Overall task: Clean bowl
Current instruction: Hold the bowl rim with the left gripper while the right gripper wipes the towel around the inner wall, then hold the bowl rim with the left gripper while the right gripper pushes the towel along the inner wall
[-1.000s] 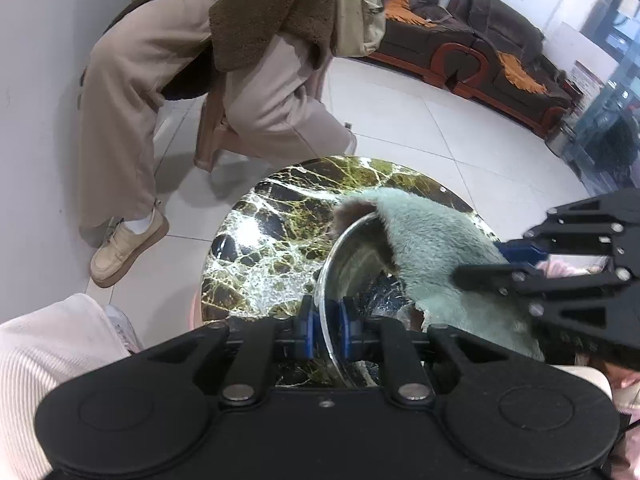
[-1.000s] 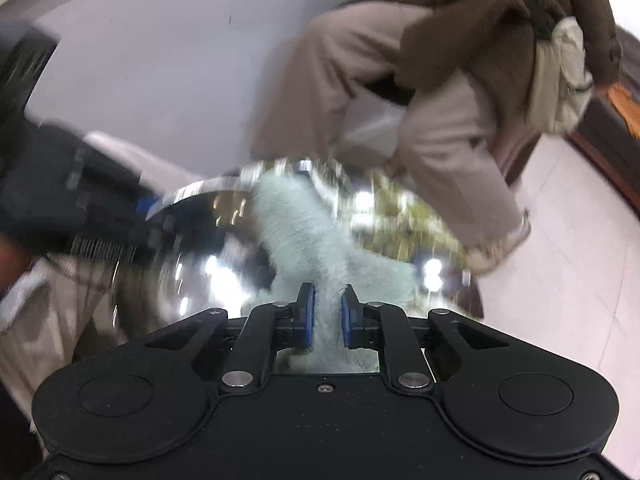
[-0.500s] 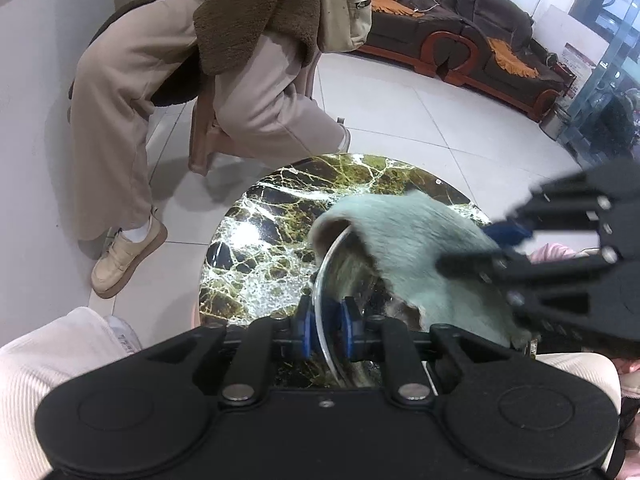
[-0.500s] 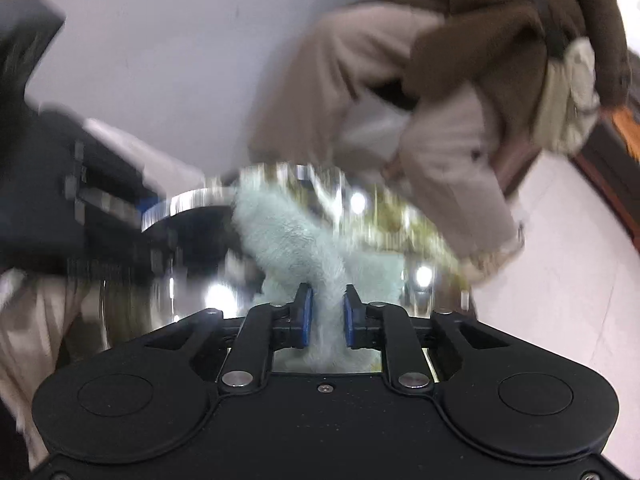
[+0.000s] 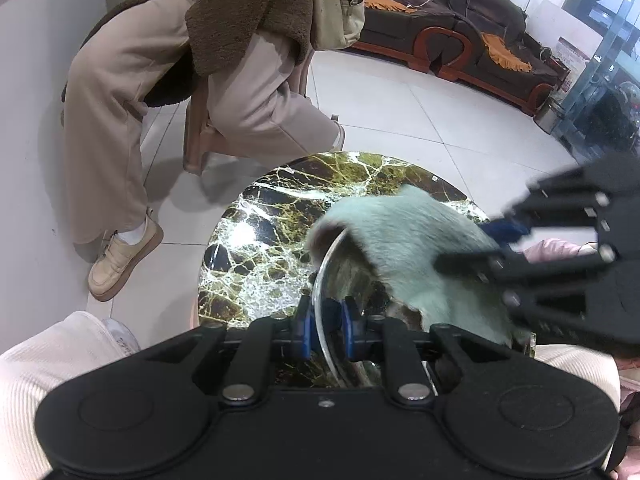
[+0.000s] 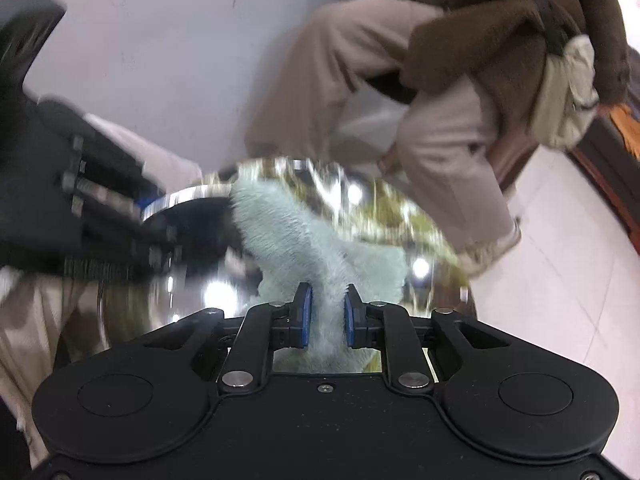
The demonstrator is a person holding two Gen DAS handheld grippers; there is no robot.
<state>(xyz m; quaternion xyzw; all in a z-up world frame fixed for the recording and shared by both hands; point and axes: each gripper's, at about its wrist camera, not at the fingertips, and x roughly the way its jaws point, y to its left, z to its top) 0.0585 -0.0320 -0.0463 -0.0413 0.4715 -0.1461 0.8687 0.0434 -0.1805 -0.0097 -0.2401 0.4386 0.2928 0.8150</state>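
Bowl (image 5: 344, 276) of shiny steel, tipped up on edge over the round marble table (image 5: 256, 248), has its thin rim caught between the blue pads of the left gripper (image 5: 325, 330), which is pinched down on it. From that grip the rim curves up and away, and a fluffy pale-green cloth (image 5: 408, 248) is draped over the far side of the bowl, folding over the rim and down inside.

The right gripper (image 6: 325, 320) is squeezed onto a bunched fold of the same cloth (image 6: 304, 248), the fur bulging out between its blue pads. In the right wrist view the cloth runs from that pinch up over the bowl (image 6: 192, 272), whose mirrored inside is smeared with blur and bright light spots. The left gripper shows there as a dark shape at the bowl's left edge.

In the left wrist view the right gripper (image 5: 500, 236) comes in from the right, sitting against the cloth-covered side of the bowl.

Beyond the table, a person in beige trousers (image 5: 120, 92) and a brown fleece coat sits on a chair near the white wall, with a cream shoe (image 5: 124, 256) on the tiled floor. Dark sofas (image 5: 460, 28) with orange throws stand at the far side of the room.
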